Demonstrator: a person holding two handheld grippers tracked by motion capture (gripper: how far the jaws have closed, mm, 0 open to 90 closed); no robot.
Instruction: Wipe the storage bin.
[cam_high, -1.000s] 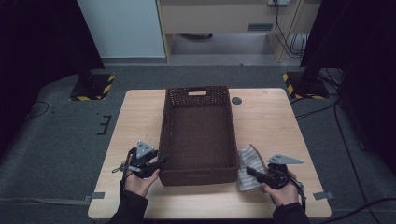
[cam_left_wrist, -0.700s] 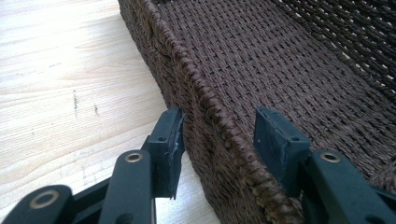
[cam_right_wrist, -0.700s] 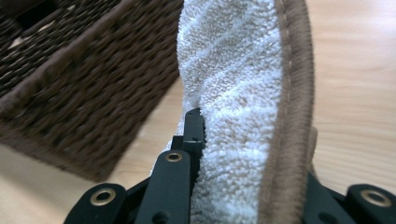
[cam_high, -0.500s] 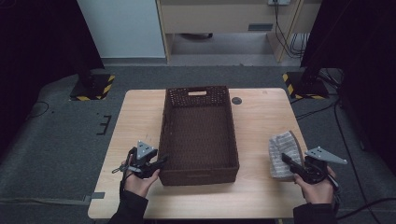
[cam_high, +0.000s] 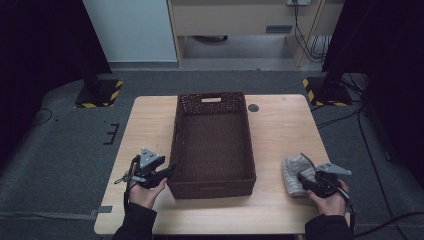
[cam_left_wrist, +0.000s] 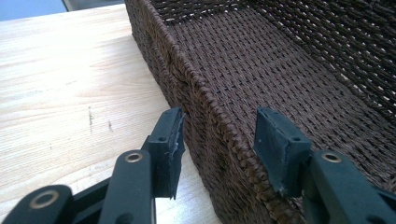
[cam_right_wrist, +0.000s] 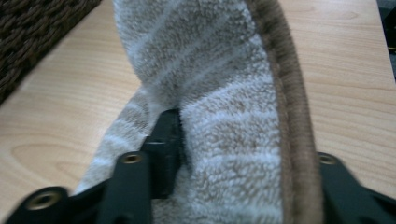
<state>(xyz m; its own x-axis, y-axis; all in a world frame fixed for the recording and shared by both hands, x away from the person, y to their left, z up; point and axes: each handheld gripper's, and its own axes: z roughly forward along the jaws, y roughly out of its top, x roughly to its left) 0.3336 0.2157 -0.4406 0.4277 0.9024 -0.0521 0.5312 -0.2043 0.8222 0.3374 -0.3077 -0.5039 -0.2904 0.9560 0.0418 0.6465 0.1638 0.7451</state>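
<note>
Fluffy grey-white towel (cam_high: 296, 173) lies near the table's (cam_high: 150, 120) right edge, well apart from the brown woven basket (cam_high: 212, 145) in the middle. Our right tongs (cam_high: 306, 178) have just been opening; towel sits between the jaws, w/ the left pad dug into a fold. Our left tongs (cam_left_wrist: 219, 135) stand approx. half open, astride the basket's left wall, not pressing. Table is light wood; floor grey; dark room. No writing we can read.
</note>
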